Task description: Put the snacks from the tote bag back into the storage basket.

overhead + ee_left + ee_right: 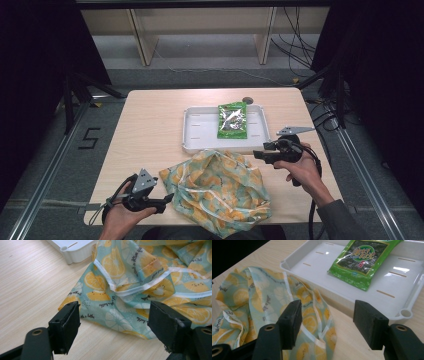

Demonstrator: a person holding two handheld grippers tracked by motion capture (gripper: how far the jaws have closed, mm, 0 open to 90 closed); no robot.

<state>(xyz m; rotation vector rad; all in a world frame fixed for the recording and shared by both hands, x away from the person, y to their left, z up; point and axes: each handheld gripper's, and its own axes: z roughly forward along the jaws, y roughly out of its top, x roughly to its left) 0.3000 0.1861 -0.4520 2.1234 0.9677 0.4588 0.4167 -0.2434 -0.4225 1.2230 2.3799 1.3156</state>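
Observation:
A crumpled cloth bag (pixel 215 187) printed with orange slices on pale teal lies at the table's front middle. Behind it stands a white tray (pixel 189 145) holding a green seaweed snack packet (pixel 232 121). My left gripper (pixel 169 200) rests at the bag's left corner, open; in the left gripper view the bag (pixel 130 270) lies just past the spread jaws of the gripper (pixel 113 322). My right gripper (pixel 257 154) hovers by the bag's far right edge, in front of the tray. Its own view shows this gripper (pixel 327 317) open over the bag's (pixel 262 300) rim, with the tray (pixel 352 297) and packet (pixel 362 257) beyond.
Bare wooden tabletop (pixel 145 125) stretches left of the tray and bag. A dark round hole (pixel 248 100) sits at the table's far edge behind the tray. Beyond the table are shelf legs and loose cables on the floor.

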